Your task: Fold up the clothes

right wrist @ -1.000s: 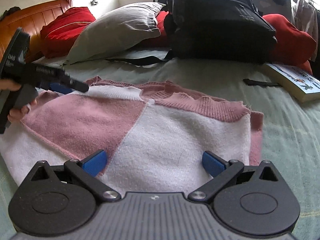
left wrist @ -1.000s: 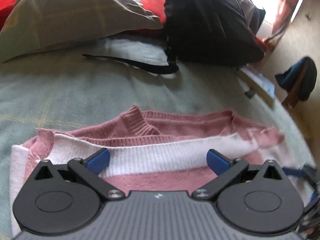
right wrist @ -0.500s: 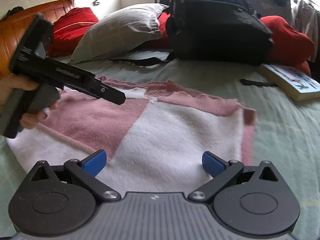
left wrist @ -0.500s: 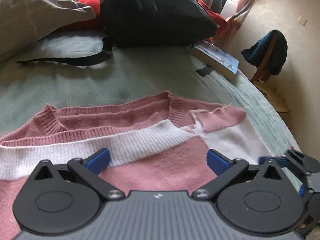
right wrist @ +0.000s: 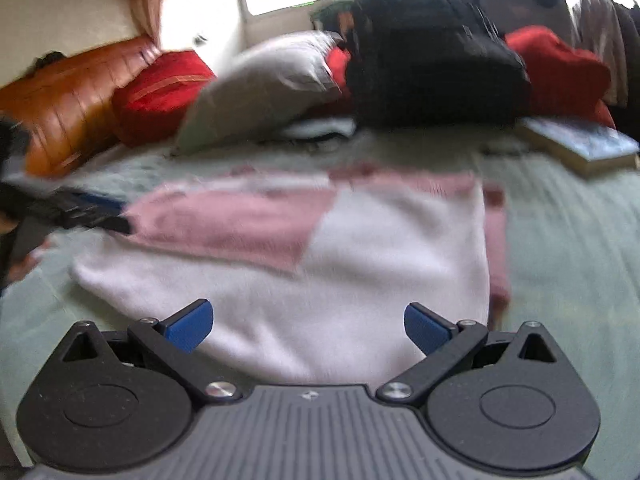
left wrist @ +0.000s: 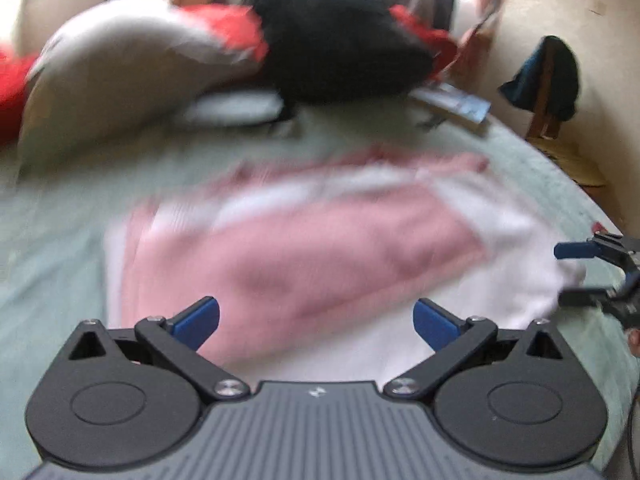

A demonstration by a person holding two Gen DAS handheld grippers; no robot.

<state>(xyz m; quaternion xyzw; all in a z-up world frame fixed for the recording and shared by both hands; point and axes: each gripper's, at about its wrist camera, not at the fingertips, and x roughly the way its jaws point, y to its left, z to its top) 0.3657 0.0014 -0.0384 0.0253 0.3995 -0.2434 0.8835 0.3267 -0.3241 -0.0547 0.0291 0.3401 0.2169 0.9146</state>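
A folded pink and white knit sweater [left wrist: 320, 248] lies flat on the pale green bedspread [left wrist: 52, 280]; it also shows in the right wrist view [right wrist: 360, 264]. My left gripper [left wrist: 316, 322] is open and empty, just above the sweater's near edge. My right gripper [right wrist: 308, 326] is open and empty over the sweater's white near part. The left gripper also shows at the sweater's left edge in the right wrist view [right wrist: 100, 216]. The right gripper shows at the sweater's right corner in the left wrist view [left wrist: 576, 272]. Both views are blurred.
A grey pillow [right wrist: 264, 80], red cushions [right wrist: 160, 92] and a black backpack [right wrist: 432, 60] lie at the far side of the bed. A book [right wrist: 580, 144] lies at the right. A wooden headboard [right wrist: 60, 96] stands at the left. A chair with dark cloth [left wrist: 548, 80] stands beside the bed.
Both grippers have pulled back from the sweater and the views have swung. The left gripper has moved from over the sweater to its left edge. Both stay open.
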